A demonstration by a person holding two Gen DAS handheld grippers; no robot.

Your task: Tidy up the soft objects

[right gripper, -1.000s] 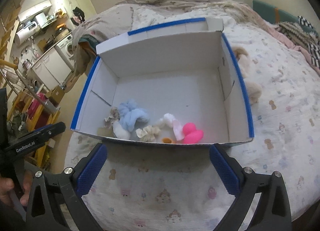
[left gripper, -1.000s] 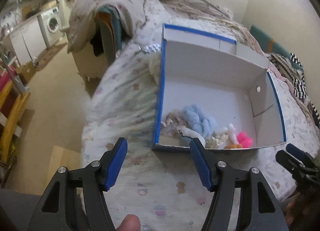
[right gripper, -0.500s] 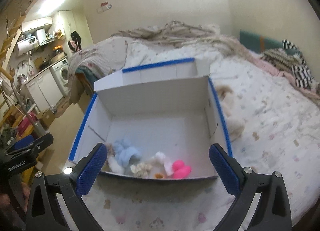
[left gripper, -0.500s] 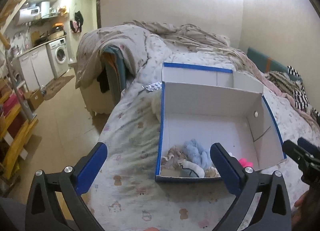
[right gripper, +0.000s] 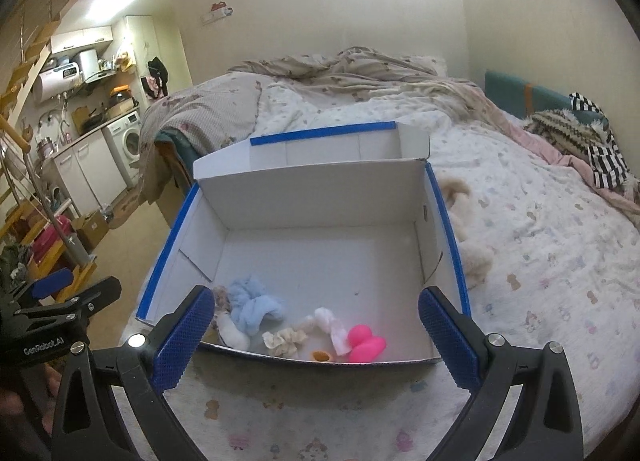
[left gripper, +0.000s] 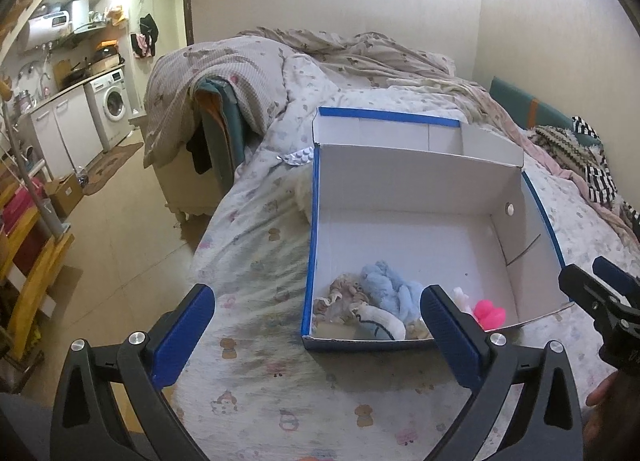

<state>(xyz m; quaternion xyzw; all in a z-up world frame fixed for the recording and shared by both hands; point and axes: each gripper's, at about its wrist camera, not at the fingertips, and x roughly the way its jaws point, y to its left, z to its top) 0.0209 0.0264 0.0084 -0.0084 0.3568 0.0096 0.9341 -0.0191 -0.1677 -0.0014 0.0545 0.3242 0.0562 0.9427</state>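
Observation:
A white cardboard box with blue edges (left gripper: 313,229) (right gripper: 444,205) lies open on the bed. Along its near wall lie soft items: a light blue fluffy piece (left gripper: 386,287) (right gripper: 252,303), a pink toy (left gripper: 489,311) (right gripper: 366,345), beige frilly pieces (left gripper: 340,295) (right gripper: 284,341) and white pieces (left gripper: 378,321) (right gripper: 330,323). A cream fluffy object (right gripper: 464,221) lies on the bed right of the box. My left gripper (left gripper: 316,331) is open and empty, in front of the box. My right gripper (right gripper: 314,335) is open and empty, held before the box's near wall.
The bed has a patterned white sheet (right gripper: 540,229) and a rumpled quilt (left gripper: 248,57) at the back. Striped and knitted cloth (right gripper: 580,133) lies at the far right. A foil blister pack (left gripper: 298,157) lies left of the box. Floor, washing machine (left gripper: 112,105) and wooden steps (left gripper: 28,261) are at left.
Both grippers have drawn back and risen from the box, so more of the room shows. The left gripper's jaws have opened wider. The items in the box have not moved.

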